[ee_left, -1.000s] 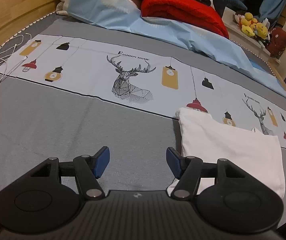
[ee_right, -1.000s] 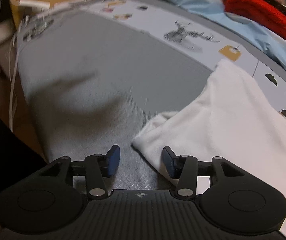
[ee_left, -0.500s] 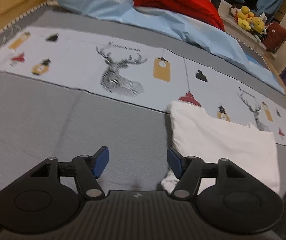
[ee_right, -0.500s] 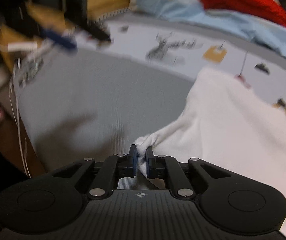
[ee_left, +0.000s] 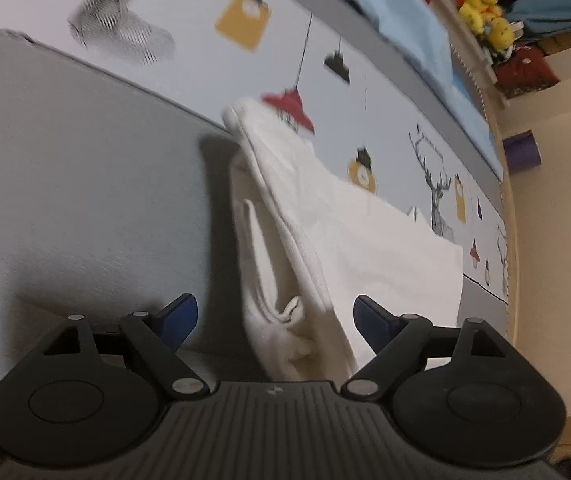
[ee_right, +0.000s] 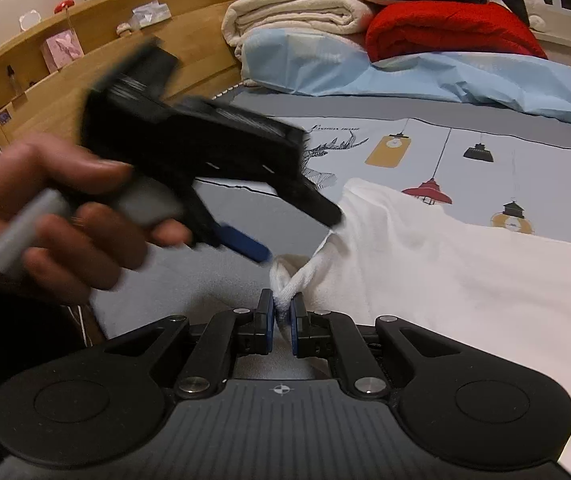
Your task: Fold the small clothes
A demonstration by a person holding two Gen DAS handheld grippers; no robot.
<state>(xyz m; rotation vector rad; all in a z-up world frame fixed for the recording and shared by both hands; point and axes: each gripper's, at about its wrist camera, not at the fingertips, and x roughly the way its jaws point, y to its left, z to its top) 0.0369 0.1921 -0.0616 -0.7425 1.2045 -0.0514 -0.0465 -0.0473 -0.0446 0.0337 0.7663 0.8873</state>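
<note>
Clearly soft, light, floppy white garment (ee_right: 445,280): right gripper (ee_right: 281,316) clenched on bunched corner, left gripper (ee_left: 275,316) spread wide, best pinched at neighbouring edge

Grey bedsheet (ee_left: 65,184) crossed by a pale printed band of deer and lanterns (ee_right: 437,152), light-blue quilt (ee_right: 425,76) laid along it, red blanket (ee_right: 449,28), folded cream bedding (ee_right: 297,12), wooden headboard (ee_right: 65,92), yellow plush toys (ee_left: 483,12).

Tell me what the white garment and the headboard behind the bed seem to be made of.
White garment: soft matte knit, probably cotton; it bunches into limp folds where the right gripper pinches it. Headboard: light wood or wood veneer, smooth satin finish with faint grain.
</note>
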